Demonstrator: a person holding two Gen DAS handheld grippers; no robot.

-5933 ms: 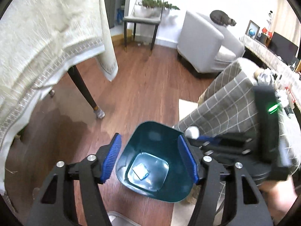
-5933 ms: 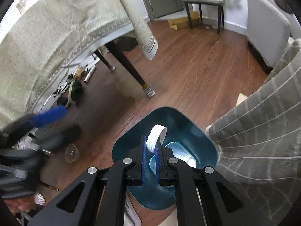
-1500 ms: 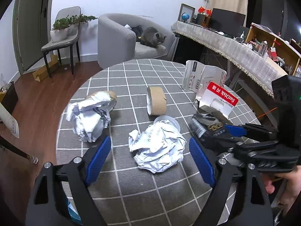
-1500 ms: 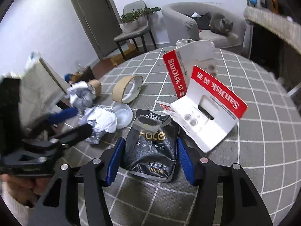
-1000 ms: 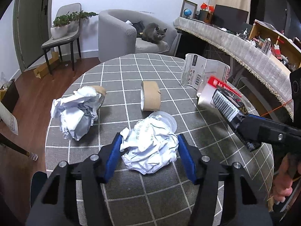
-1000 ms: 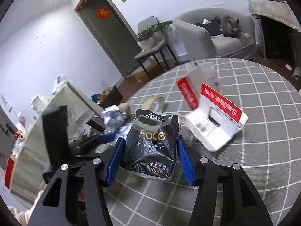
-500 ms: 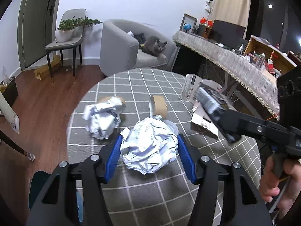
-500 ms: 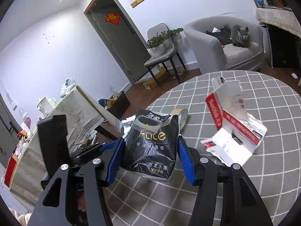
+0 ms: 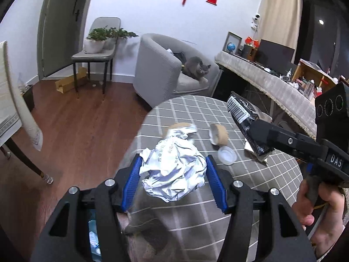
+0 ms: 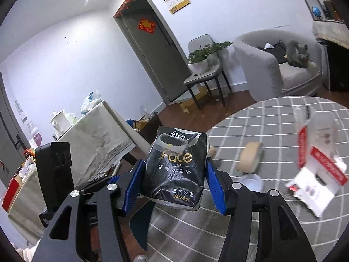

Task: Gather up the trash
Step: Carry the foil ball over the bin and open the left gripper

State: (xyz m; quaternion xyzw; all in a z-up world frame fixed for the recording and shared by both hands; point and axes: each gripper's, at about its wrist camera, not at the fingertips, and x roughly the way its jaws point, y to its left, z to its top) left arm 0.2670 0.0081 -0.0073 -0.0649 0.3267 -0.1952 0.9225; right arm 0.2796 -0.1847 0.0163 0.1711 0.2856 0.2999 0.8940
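Above the checked bench (image 9: 257,174), crumpled paper ball (image 9: 173,171) sits clamped in left gripper (image 9: 173,181) jaws; black tissue pack (image 10: 176,170) clamped in right gripper (image 10: 174,184). Both lifted, not binned. Left on bench: second paper wad (image 9: 182,131), tape roll (image 9: 218,134), lid (image 9: 226,156), red-white box (image 10: 316,159).

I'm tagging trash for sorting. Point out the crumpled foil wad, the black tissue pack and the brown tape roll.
crumpled foil wad (image 9: 174,170), left wrist view, middle of its creased front.
black tissue pack (image 10: 176,166), right wrist view, printed front.
brown tape roll (image 9: 219,133), left wrist view, outer band.
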